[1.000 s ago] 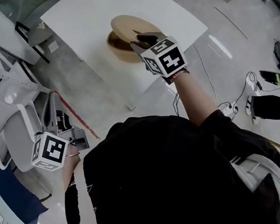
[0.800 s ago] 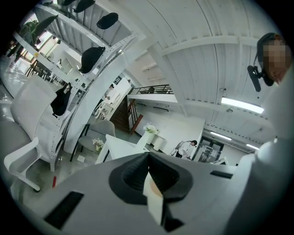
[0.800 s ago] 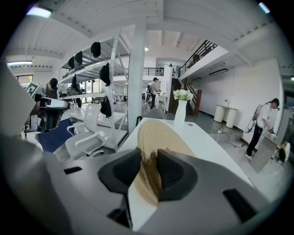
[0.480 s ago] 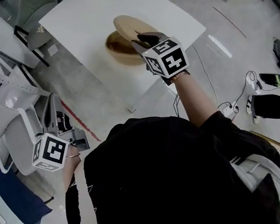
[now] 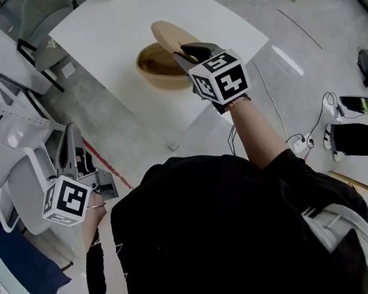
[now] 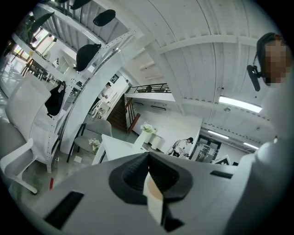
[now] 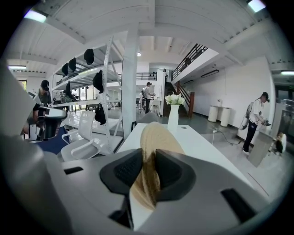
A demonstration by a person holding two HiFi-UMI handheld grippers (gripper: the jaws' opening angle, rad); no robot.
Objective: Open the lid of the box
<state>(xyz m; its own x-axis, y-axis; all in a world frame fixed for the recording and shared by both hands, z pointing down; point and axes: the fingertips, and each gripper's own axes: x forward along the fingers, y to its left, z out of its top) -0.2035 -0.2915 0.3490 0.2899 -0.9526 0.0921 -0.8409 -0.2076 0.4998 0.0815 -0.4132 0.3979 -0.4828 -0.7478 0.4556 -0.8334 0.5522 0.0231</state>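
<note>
A round wooden box stands on the white table, its dark inside showing. Its flat tan lid is tilted up on edge over the box's right side. My right gripper reaches in from the near side, and its jaws are closing with the lid's rim between the pads. In the right gripper view the lid stands edge-on in the right gripper. My left gripper hangs low at the left, away from the table. In its own view the left gripper is shut and holds nothing.
A white vase of flowers stands at the table's far end. White chairs and a rack crowd the left. Cables and a power strip lie on the floor at the right. People stand in the background.
The lid has tipped up more steeply and shifted right, so more of the box's inside shows. My left gripper has stayed where it was.
</note>
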